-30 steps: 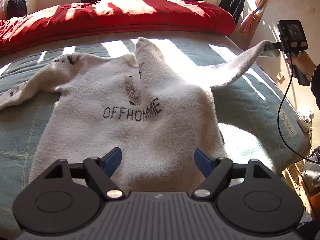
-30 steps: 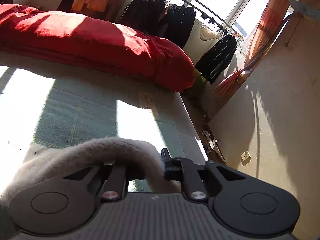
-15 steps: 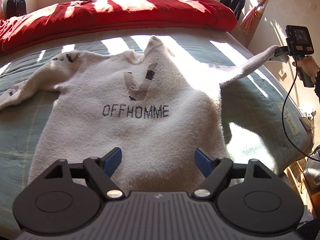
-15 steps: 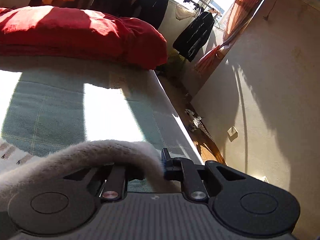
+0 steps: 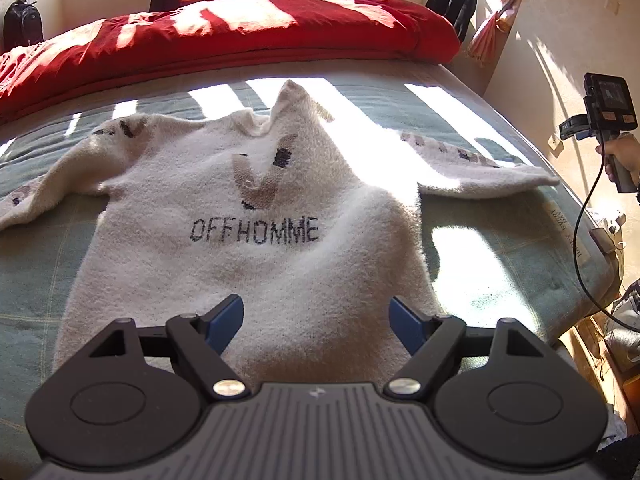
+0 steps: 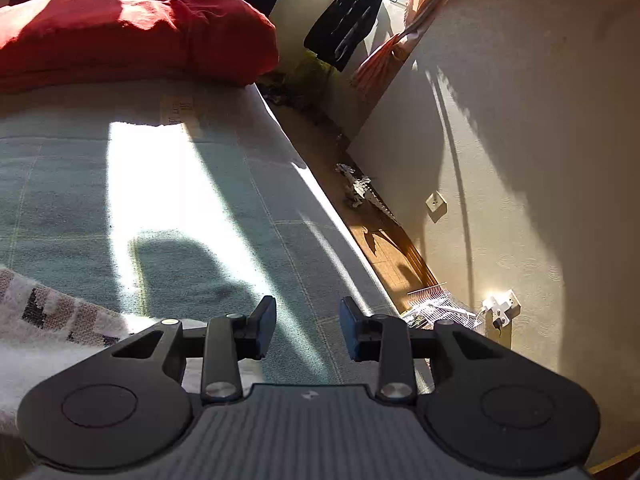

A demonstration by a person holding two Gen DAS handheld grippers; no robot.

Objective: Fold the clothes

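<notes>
Lying flat on bed (image 5: 500, 248): sweater (image 5: 256, 216) | left gripper (image 5: 316, 318): held spread above hem, empty | right gripper (image 6: 307, 330): parted, empty, sleeve (image 6: 52, 320) beside it

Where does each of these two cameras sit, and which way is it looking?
Left wrist: sits on the left tongs, open, facing up the bed over the white sweater; the person's hand shows holding the other tool.
Right wrist: sits on the right tongs, open, facing the bed edge and wall.
Shared: the sweater's sleeve, the red duvet.
</notes>
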